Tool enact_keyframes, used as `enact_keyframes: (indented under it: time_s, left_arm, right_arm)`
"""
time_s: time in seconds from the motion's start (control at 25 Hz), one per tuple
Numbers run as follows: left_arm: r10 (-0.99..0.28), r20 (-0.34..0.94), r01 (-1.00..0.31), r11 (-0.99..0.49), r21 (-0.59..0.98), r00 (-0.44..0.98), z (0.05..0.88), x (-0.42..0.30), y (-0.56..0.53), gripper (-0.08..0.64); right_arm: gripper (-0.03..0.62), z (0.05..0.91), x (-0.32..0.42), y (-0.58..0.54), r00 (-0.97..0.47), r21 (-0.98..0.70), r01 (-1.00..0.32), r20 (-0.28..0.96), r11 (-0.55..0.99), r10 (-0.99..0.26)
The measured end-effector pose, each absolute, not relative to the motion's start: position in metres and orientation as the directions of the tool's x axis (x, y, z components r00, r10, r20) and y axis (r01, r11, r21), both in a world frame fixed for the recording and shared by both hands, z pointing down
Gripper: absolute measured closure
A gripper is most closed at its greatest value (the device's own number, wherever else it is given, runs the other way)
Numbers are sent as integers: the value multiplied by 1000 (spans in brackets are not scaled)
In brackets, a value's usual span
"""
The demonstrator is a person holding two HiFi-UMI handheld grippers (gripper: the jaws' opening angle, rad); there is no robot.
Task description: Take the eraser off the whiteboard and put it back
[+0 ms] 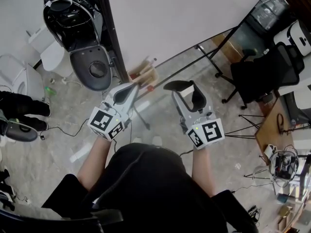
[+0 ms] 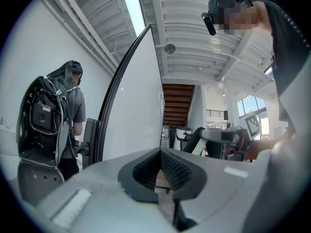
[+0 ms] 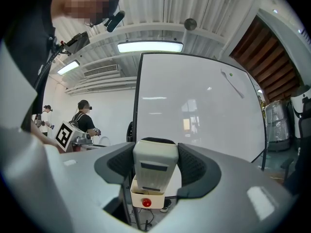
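A light grey eraser [image 3: 154, 166] with black felt along its top sits between the pads of my right gripper [image 3: 155, 171], which is shut on it. From the head view that gripper [image 1: 187, 93] is held level in front of the whiteboard [image 1: 184, 18], a little away from it, with the eraser [image 1: 181, 85] at its tip. The whiteboard [image 3: 199, 110] fills the right gripper view behind the eraser. My left gripper [image 1: 127, 93] is near the board's left edge [image 2: 136, 110]. Its jaws [image 2: 160, 171] meet in a V with nothing between them.
A small tray [image 1: 143, 74] with markers hangs below the board, and its white box with a red knob [image 3: 146, 198] shows under the eraser. The board's stand legs [image 1: 214, 57] spread on the floor. A black office chair [image 1: 262, 72] is at right, a person with a backpack [image 2: 68, 110] at left.
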State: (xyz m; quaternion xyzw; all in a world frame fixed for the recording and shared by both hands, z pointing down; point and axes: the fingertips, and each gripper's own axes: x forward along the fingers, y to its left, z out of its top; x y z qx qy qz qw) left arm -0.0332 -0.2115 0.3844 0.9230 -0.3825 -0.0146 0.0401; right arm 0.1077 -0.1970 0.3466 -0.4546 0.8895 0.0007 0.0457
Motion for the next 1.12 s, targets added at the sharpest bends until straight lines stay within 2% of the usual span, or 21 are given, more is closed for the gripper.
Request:
enact_keyframes:
  time_s: [1.12]
  left_arm:
    - [-730, -14, -726, -681, 98, 683, 386, -48, -211, 557]
  right_arm:
    - [318, 353, 90, -207, -613, -36, -787, -74, 616, -787]
